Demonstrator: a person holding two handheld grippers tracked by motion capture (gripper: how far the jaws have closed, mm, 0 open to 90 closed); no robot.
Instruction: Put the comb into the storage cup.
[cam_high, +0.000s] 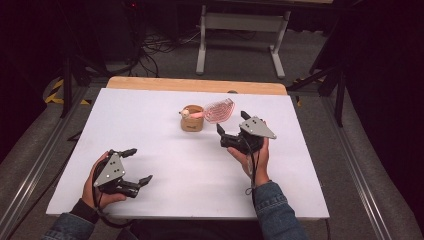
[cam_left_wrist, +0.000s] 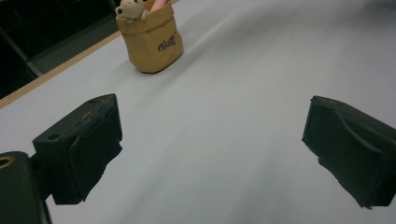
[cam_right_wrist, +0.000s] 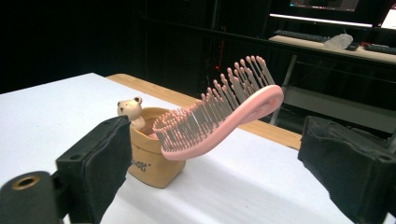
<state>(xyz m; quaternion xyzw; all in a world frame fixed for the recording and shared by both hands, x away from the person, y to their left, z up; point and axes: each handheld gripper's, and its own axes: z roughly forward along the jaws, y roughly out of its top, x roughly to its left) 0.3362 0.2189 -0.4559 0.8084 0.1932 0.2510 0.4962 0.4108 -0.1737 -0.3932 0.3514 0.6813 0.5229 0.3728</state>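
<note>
The white table (cam_high: 165, 145) fills the middle of the high view, with a wooden edge strip (cam_high: 195, 85) along its far side. Behind it, in the upper part of the frame, stands a grey metal frame (cam_high: 242, 30) on the dark floor.

The right gripper (cam_high: 231, 124) is a little right of the centre of the high view, held in a hand with a denim sleeve (cam_high: 272, 210). Its jaws are spread wide and nothing is between the pads. It points up-left toward the brush and stays just beside it, not touching.

The left gripper (cam_high: 137, 165) is in the lower left of the high view, well apart from the other things. Its jaws are also spread, with only the bare table between them – the left gripper view shows this clearly.

The pink hairbrush (cam_right_wrist: 219, 116) stands tilted in the centre of the right gripper view, its handle end inside the small tan pouch (cam_right_wrist: 152, 154) and its bristle head leaning out to the upper right. The pouch sits upright on the table, above the centre in the high view – a small bear figure (cam_right_wrist: 130, 109) is at its rim.
</note>
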